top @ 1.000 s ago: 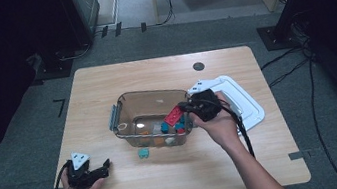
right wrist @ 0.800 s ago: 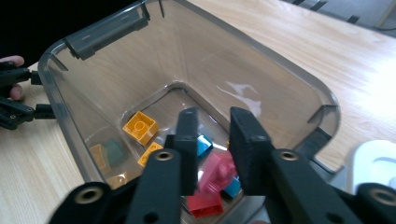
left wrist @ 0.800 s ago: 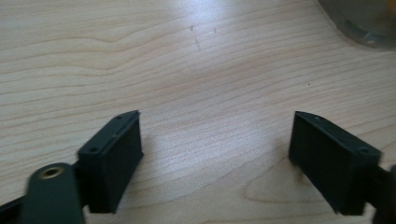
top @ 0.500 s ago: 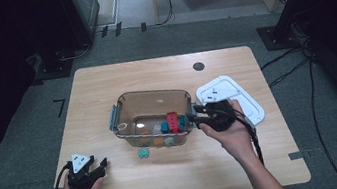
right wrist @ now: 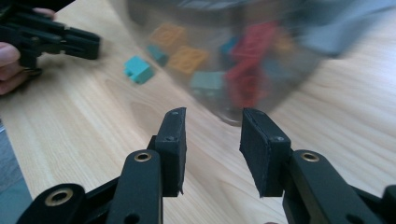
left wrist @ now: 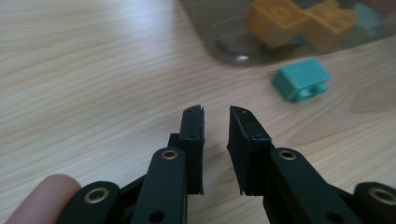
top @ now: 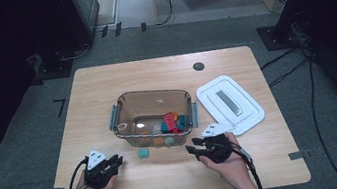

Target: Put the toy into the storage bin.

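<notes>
Teal brick [top: 142,153] lies on the table [top: 104,84], touching nothing, between our grippers. Left gripper [top: 116,161] is pressed nearly together, empty; right gripper [top: 196,151], closing slightly, stands spread, empty.

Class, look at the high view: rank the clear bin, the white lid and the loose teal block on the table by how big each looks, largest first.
1. Clear bin, largest.
2. White lid, somewhat smaller.
3. Teal block, by far the smallest.
</notes>
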`<action>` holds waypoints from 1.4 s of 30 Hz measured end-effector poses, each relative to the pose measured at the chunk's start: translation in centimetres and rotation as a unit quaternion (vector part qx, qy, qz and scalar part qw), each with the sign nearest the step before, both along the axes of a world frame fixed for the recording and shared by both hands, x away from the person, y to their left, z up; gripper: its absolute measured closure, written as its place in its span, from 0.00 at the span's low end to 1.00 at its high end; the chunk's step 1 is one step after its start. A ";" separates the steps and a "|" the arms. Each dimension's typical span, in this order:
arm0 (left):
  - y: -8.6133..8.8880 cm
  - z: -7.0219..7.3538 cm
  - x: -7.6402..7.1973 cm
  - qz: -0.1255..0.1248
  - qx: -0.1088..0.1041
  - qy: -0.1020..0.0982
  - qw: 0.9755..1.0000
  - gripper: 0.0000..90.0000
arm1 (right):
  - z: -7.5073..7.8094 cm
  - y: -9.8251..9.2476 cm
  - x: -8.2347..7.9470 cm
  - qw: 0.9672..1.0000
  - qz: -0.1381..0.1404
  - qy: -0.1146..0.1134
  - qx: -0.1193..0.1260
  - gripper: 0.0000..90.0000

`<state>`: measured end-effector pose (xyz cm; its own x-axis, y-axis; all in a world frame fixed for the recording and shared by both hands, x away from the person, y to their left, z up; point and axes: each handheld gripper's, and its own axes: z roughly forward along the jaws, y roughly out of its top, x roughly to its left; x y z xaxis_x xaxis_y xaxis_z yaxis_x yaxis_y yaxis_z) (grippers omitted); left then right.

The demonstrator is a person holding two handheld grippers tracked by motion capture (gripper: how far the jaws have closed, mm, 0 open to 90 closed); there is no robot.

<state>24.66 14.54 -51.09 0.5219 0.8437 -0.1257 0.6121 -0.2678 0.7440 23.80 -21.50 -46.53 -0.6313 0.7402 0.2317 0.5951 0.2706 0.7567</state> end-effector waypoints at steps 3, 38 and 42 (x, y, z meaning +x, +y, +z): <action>-1.1 0.0 0.2 -0.007 0.009 0.001 1.000 0.91 | -0.8 1.3 0.5 1.000 0.010 -0.006 0.002 0.66; 2.0 -0.6 -0.2 0.015 0.017 -0.025 0.999 0.52 | -5.2 11.1 2.4 0.993 0.085 -0.057 -0.062 0.50; 4.6 -0.6 0.3 0.057 0.006 -0.018 0.998 0.40 | -5.5 11.9 2.7 0.993 0.083 -0.056 -0.063 0.50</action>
<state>24.94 19.09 -51.71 0.4264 0.8991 -0.0985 0.6120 -0.2066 0.7634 26.45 -9.62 -52.05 -0.7632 0.6429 0.0644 0.4482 0.4549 0.7696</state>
